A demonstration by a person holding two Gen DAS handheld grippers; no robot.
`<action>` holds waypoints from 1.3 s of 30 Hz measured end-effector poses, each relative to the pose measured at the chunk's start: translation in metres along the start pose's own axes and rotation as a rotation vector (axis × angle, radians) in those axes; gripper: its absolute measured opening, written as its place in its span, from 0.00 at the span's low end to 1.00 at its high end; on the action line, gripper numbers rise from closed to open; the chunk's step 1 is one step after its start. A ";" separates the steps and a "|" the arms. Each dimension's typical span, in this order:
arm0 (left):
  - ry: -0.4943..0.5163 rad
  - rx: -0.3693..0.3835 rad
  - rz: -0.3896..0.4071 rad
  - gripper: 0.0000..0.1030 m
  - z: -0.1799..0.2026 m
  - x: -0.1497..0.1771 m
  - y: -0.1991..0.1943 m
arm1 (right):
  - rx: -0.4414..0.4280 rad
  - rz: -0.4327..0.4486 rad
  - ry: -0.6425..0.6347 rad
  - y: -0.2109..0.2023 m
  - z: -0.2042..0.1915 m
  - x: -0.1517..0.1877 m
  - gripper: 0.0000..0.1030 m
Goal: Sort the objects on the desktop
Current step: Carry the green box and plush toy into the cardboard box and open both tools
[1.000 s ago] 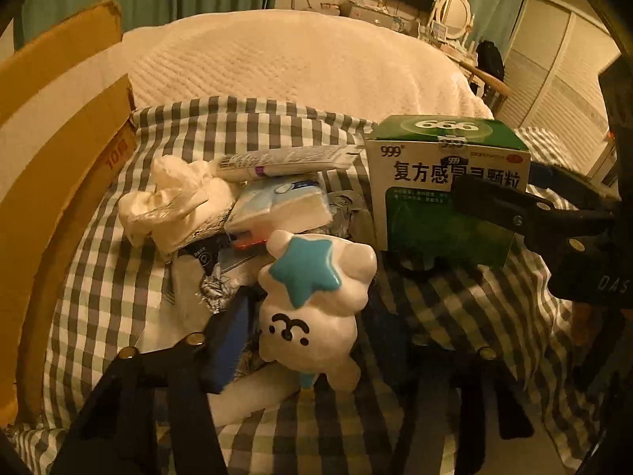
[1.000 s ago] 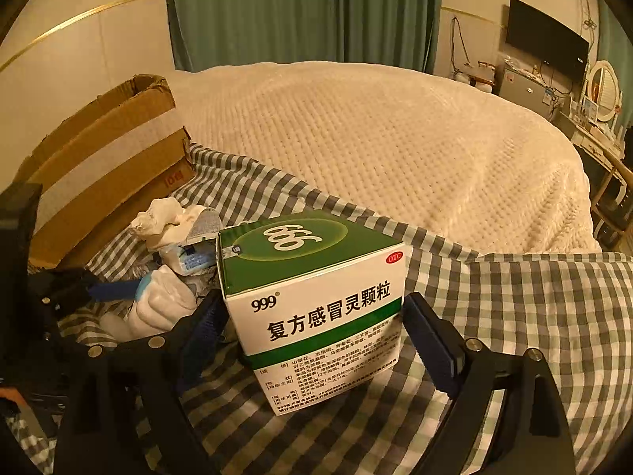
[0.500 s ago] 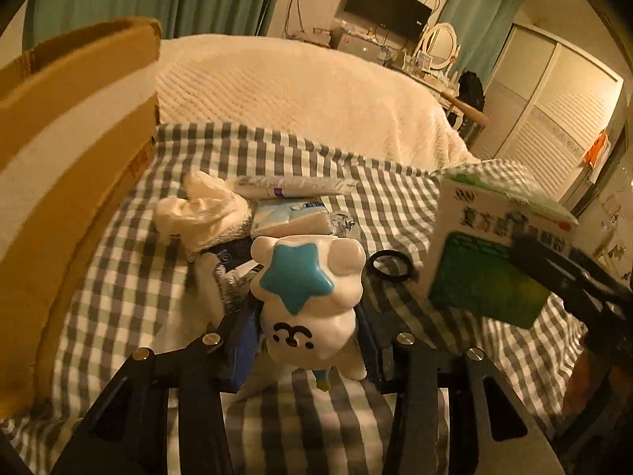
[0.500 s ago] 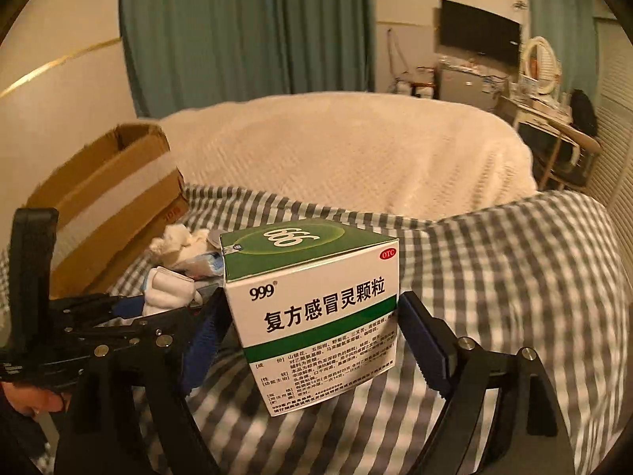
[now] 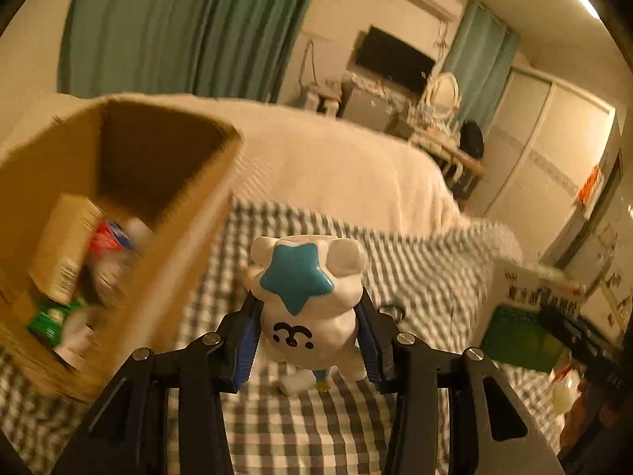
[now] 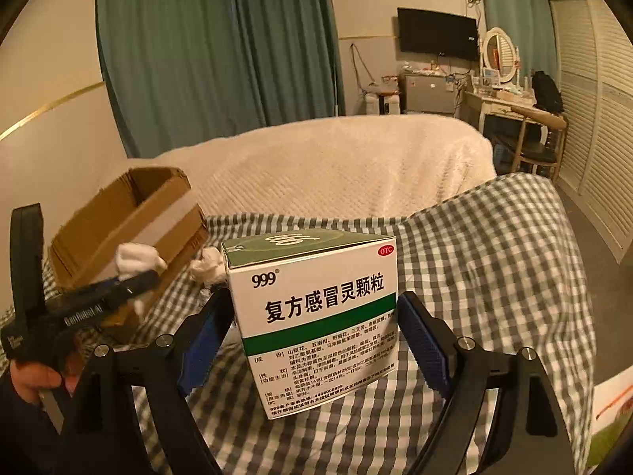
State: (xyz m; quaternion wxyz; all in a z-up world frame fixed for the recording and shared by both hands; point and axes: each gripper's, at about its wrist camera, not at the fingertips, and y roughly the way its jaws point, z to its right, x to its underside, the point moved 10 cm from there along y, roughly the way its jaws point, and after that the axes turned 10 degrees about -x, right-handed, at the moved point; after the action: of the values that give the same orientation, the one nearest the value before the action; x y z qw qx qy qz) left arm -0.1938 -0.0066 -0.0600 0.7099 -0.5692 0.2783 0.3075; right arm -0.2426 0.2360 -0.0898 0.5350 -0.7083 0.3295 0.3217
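Left gripper [image 5: 308, 336] has just been closing its jaws on the white star figurine [image 5: 306, 304] and now has it up off the checked cloth [image 5: 300, 435], beside the open cardboard box [image 5: 130, 213]. Right gripper [image 6: 316, 340] has just been closing too, and the green-and-white medicine box [image 6: 316, 316] between its pads is lifted as well.

Both wrist views close, angled down; share cardboard box [image 5: 130, 213], checked cloth [image 6: 494, 269].
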 end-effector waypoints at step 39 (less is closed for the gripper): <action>-0.186 -0.318 0.111 0.90 -0.210 -0.053 -0.009 | -0.328 0.014 -0.137 0.154 -0.259 -0.108 0.88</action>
State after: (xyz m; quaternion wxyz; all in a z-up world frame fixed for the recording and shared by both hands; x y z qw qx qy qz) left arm -0.2309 -0.2202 -0.0566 0.6157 -0.6271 0.1904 0.4375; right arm -0.4031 -0.0347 -0.0298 0.4314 -0.7601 0.2403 0.4224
